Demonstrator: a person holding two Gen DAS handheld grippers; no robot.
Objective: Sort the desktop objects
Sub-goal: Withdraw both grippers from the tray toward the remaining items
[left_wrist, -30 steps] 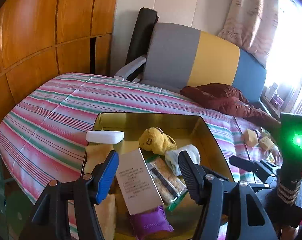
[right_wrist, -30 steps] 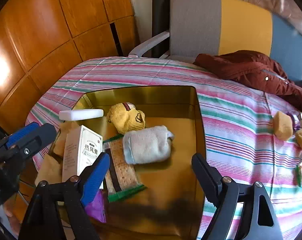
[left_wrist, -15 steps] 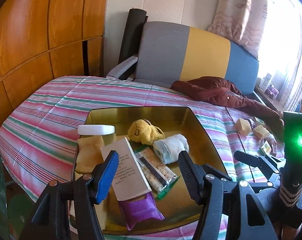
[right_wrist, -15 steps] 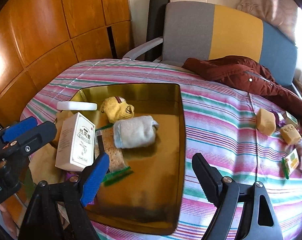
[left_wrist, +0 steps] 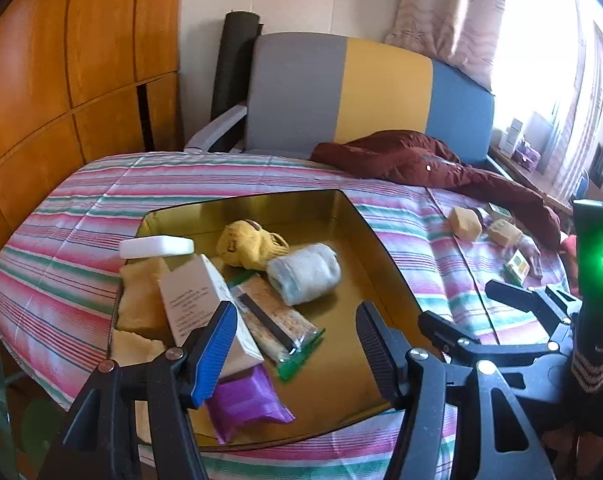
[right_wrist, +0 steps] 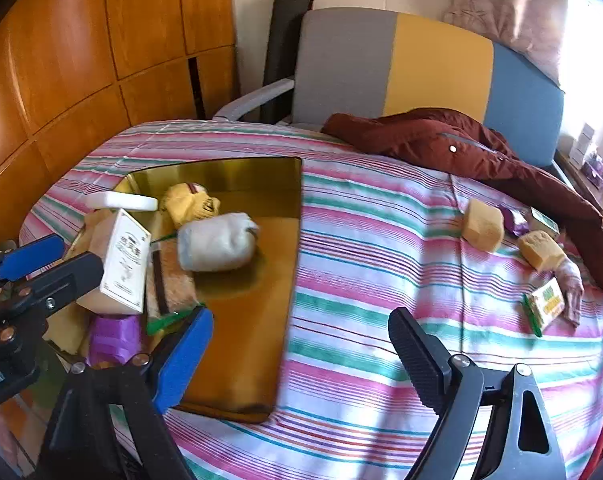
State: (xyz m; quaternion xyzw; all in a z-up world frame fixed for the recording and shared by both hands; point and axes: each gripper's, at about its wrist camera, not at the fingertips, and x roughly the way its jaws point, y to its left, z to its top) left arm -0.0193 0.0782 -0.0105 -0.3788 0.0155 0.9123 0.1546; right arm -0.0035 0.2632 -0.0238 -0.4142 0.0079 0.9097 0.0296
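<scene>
A gold metal tray (left_wrist: 341, 368) (right_wrist: 245, 336) lies on the striped cloth. It holds a white box (left_wrist: 197, 292) (right_wrist: 127, 260), a rolled white towel (left_wrist: 303, 274) (right_wrist: 215, 242), a yellow plush (left_wrist: 249, 242) (right_wrist: 189, 202), a cracker pack (left_wrist: 277, 326), a purple pack (left_wrist: 241, 402) (right_wrist: 113, 336), a white bar (left_wrist: 157, 246) and yellow sponges (left_wrist: 141, 296). My left gripper (left_wrist: 297, 344) is open and empty above the tray's near edge. My right gripper (right_wrist: 301, 348) is open and empty above the cloth by the tray's right side. Two yellow sponges (right_wrist: 483, 226) (right_wrist: 539, 250) and a green snack pack (right_wrist: 545, 306) lie at the right.
A dark red jacket (right_wrist: 481, 148) (left_wrist: 429, 160) lies at the back right of the table. A grey, yellow and blue chair (right_wrist: 401, 64) stands behind. Wooden panels (right_wrist: 81, 60) line the left. The right gripper's body (left_wrist: 541, 332) shows in the left wrist view.
Both grippers have drawn back and up from the tray. The right gripper has also swung right, over the cloth. Both stay open and empty.
</scene>
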